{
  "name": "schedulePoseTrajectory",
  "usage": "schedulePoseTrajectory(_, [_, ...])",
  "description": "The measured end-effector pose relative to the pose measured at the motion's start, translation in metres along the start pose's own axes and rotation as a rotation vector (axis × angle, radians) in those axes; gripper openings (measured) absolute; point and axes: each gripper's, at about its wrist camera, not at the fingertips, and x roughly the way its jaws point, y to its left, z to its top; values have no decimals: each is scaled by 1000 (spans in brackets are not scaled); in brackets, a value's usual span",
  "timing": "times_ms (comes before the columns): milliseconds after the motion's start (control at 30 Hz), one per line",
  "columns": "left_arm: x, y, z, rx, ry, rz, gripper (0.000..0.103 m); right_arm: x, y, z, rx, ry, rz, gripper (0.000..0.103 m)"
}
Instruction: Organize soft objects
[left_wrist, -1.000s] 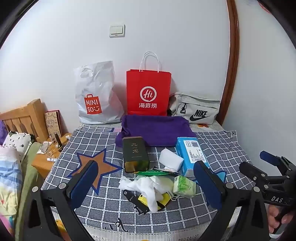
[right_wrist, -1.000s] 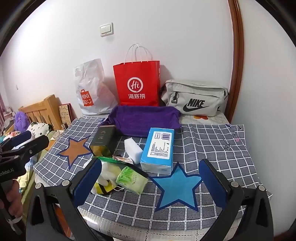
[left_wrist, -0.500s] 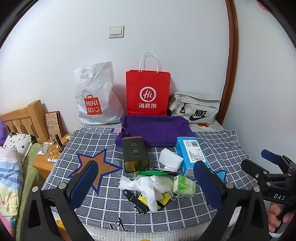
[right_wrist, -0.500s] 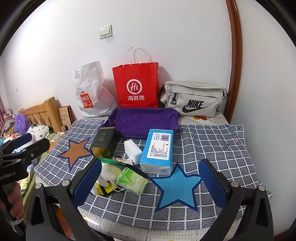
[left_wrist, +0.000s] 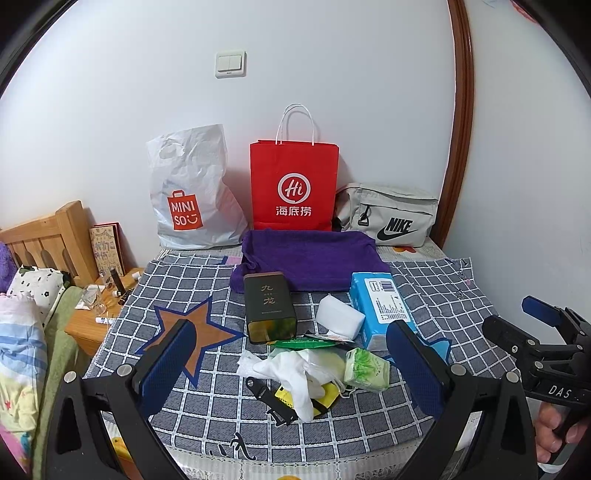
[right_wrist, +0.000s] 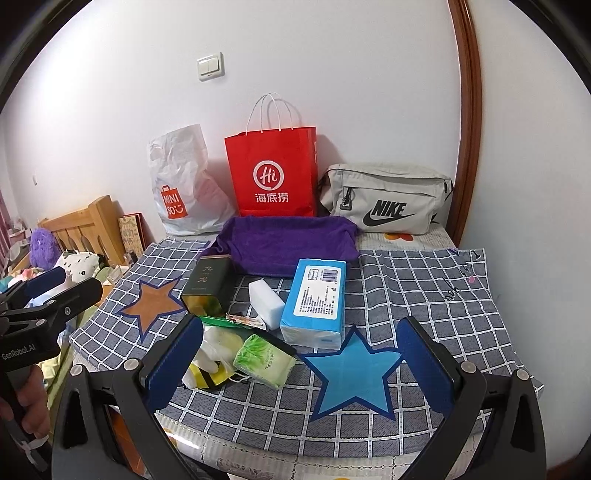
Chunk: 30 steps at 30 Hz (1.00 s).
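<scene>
"MINISO" is being shown on the white plastic bag (left_wrist: 192, 192); "Hi 海底捞" on the red paper bag (left_wrist: 294, 184); "NIKE" on the grey pouch (right_wrist: 388, 199); "九龙" on the dark tin (left_wrist: 269, 304); "GenRobot.AI" on the left gripper (right_wrist: 33, 332).

Left gripper (left_wrist: 291, 363) spread wide over checked cloth (left_wrist: 192, 284), holding nothing. Between its fingers: white rag (left_wrist: 291, 373), green tissue pack (left_wrist: 366, 370) beside it. Behind (against wall): purple towel (left_wrist: 310, 256), red bag (left_wrist: 294, 186).
</scene>
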Motion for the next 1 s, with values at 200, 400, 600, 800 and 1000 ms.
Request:
schedulePoseTrajectory(200, [0, 0, 0, 1, -1, 0, 103, -1, 0, 0, 0, -3, 1, 103])
schedulePoseTrajectory(400, [0, 0, 0, 2, 0, 1, 103, -3, 1, 1, 1, -4, 3, 103])
schedulePoseTrajectory(600, [0, 0, 0, 3, -1, 1, 103, -4, 2, 0, 1, -6, 3, 103])
schedulePoseTrajectory(800, [0, -1, 0, 3, -1, 2, 103, -4, 3, 0, 1, -8, 3, 103])
schedulePoseTrajectory(1000, [0, 0, 0, 4, -2, 1, 103, -4, 3, 0, 1, -8, 3, 103])
